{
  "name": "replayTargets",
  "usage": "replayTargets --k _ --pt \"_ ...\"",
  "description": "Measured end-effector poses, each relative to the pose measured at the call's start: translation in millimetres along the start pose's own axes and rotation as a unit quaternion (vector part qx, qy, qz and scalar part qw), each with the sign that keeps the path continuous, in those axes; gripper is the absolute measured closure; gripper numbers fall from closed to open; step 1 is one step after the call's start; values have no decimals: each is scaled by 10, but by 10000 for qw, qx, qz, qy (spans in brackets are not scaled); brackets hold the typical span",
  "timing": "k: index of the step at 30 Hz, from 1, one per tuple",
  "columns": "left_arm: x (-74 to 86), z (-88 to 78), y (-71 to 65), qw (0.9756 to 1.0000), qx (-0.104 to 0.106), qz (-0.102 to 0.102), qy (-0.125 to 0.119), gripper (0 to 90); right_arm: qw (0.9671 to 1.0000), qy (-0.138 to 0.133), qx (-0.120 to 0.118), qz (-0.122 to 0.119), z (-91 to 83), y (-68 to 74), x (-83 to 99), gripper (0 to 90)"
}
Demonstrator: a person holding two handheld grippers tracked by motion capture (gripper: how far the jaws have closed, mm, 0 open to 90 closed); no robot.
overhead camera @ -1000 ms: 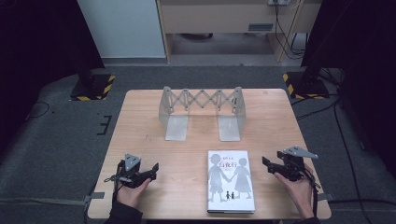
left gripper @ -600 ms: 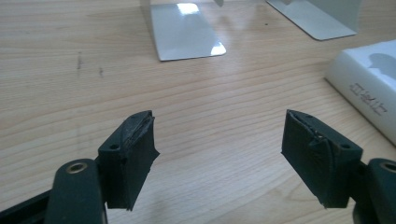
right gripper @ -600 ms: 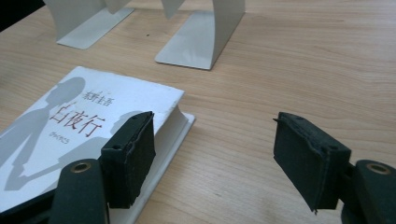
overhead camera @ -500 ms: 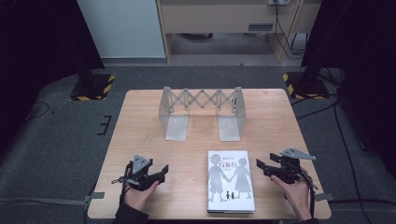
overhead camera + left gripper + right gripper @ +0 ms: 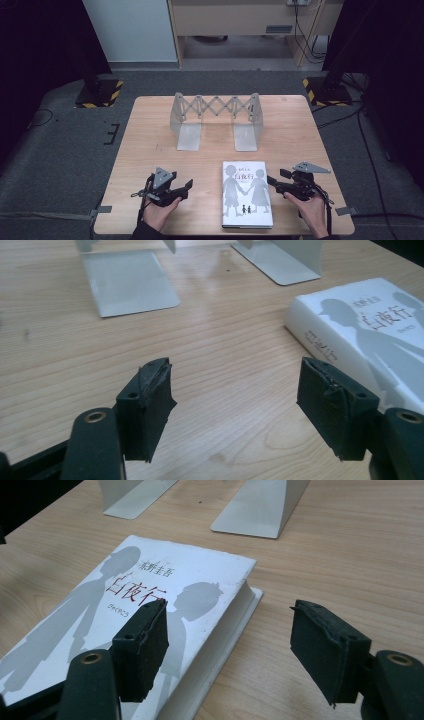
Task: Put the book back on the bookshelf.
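Book (image 5: pixel 247 193) white, grey silhouette figures on cover, flat on table (image 5: pixel 150 140).

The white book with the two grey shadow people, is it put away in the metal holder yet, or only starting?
Only starting. Done: nothing yet; the white book with grey silhouettes lies flat on the wooden table, apart from the silver accordion-style bookend rack. In hand: the left gripper and right gripper flank the book, both open; the left's jaws have just been closing with nothing between them. Left: probably gripping, lifting and standing it in the rack.
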State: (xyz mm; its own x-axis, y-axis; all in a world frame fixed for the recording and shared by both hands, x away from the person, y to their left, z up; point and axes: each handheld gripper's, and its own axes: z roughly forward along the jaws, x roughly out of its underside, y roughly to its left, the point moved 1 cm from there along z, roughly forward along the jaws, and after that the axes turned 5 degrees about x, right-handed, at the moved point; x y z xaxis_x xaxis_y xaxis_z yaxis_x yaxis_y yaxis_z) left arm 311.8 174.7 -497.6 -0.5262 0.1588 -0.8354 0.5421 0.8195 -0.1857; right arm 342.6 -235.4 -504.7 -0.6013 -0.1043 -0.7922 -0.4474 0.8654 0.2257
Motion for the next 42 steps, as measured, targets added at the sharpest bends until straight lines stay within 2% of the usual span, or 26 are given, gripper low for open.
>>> replayTargets --k 3,8,12,14,16,19,24,30,33,38,42 --pt "-19 48 -69 9999 19 131 76 294 10000 41 -41 47 13 23 17 319" --pt "-46 147 -188 9995 137 219 166 293 9999 90 -81 -8 32 65 43 327" --pt "-67 217 -274 9992 227 253 210 293 9997 145 -201 41 50 99 70 335" --pt "-89 282 -371 9985 340 341 254 293 9995 217 -232 45 60 115 83 344" --pt "-88 327 -434 9980 460 341 258 296 9994 232 -241 14 75 124 94 345" --pt "-63 388 -510 9971 514 446 349 300 9991 297 -297 26 94 144 106 344" --pt "-9 467 -597 9957 616 538 441 318 9986 345 -392 13 140 159 136 342" --pt "27 526 -680 9939 786 536 556 341 9979 381 -520 72 189 179 162 333" --pt "38 549 -725 9930 904 511 561 340 9976 363 -584 107 204 180 175 325" --pt "36 566 -757 9920 983 541 579 361 9972 336 -645 169 232 194 181 323" --pt "38 587 -801 9910 1054 621 545 380 9973 319 -654 103 259 218 166 327"
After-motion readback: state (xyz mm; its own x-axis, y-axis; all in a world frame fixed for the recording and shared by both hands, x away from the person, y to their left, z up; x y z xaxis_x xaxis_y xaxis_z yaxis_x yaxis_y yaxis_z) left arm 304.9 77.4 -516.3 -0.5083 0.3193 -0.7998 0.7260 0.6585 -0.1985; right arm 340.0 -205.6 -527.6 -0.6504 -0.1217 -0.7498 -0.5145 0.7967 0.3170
